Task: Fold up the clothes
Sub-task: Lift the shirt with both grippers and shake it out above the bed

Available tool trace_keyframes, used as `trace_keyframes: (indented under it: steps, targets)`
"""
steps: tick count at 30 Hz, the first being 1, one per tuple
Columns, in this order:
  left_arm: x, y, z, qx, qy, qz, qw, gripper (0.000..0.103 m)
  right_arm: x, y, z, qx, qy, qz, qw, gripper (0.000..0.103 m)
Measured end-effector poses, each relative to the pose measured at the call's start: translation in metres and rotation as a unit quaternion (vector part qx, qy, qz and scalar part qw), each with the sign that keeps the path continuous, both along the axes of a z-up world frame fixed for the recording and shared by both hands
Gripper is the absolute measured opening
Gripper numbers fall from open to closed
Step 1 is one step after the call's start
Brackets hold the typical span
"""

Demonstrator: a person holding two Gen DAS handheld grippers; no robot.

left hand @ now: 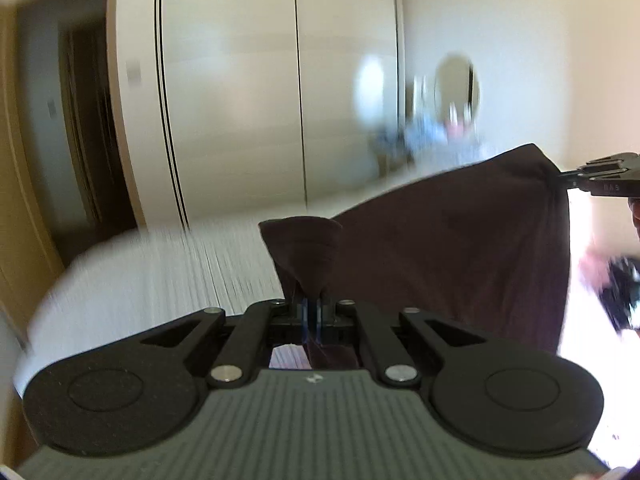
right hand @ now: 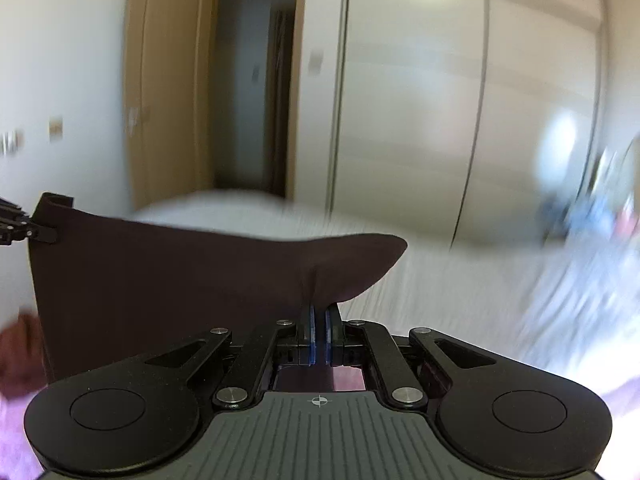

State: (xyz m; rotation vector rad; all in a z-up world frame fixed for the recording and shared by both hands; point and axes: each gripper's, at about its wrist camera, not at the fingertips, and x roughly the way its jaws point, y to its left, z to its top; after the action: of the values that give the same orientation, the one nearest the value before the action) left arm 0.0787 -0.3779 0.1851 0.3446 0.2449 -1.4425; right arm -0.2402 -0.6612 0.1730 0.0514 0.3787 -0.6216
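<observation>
A dark brown garment (left hand: 448,236) hangs stretched in the air between both grippers above a white bed. My left gripper (left hand: 311,307) is shut on one top corner of it, the cloth bunching over the blue pads. My right gripper (right hand: 319,316) is shut on the other top corner of the same garment (right hand: 168,276). The right gripper also shows at the right edge of the left wrist view (left hand: 576,179), and the left gripper at the left edge of the right wrist view (right hand: 40,234). The lower part of the garment is hidden behind the gripper bodies.
The white ribbed bed cover (left hand: 168,276) lies below and ahead. White sliding wardrobe doors (left hand: 240,92) stand behind it, with an open doorway (right hand: 248,92) beside them. Blurred clothes (left hand: 618,292) lie at the right, and a round mirror (left hand: 456,84) with clutter is at the back.
</observation>
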Motion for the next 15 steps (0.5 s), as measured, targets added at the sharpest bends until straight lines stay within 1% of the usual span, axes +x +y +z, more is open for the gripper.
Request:
trace_keyframes:
  steps: [1,4,5,6,7,9,10,12,13,15]
  targets:
    - [-0.009,0.012,0.025,-0.021,-0.011,0.001,0.9997,0.001,-0.015,0.006,0.017,-0.015,-0.019,0.002,1.000,0.003]
    - [-0.034,0.052,0.073,-0.071,-0.035,0.001,0.9968,0.001,-0.063,0.026,0.063,-0.057,-0.073,0.009,0.996,0.003]
    - [-0.042,0.067,0.081,-0.079,-0.036,-0.004,0.9962,0.001,-0.079,0.033,0.079,-0.071,-0.091,0.011,0.993,0.003]
    - [-0.050,0.081,0.088,-0.085,-0.035,-0.009,0.9957,0.001,-0.093,0.042,0.086,-0.081,-0.101,0.018,0.991,0.003]
    - [-0.060,0.097,0.090,-0.083,-0.041,-0.016,0.9956,0.001,-0.107,0.052,0.091,-0.090,-0.108,0.026,0.990,0.003]
    - [-0.080,0.123,0.076,-0.058,-0.045,-0.033,0.9968,0.001,-0.133,0.075,0.087,-0.098,-0.114,0.043,0.988,0.003]
    - [-0.089,0.136,0.068,-0.044,-0.046,-0.042,0.9971,0.001,-0.146,0.085,0.078,-0.095,-0.109,0.049,0.988,0.003]
    - [-0.103,0.155,0.019,0.019,-0.011,-0.047,0.9986,0.001,-0.169,0.103,0.054,-0.080,-0.097,0.064,0.990,0.003]
    - [-0.109,0.164,-0.007,0.053,0.008,-0.049,0.9973,0.001,-0.179,0.110,0.034,-0.057,-0.076,0.077,0.992,0.003]
    - [-0.121,0.182,-0.060,0.120,0.047,-0.053,0.9902,0.001,-0.198,0.125,-0.010,-0.007,-0.028,0.105,0.994,0.003]
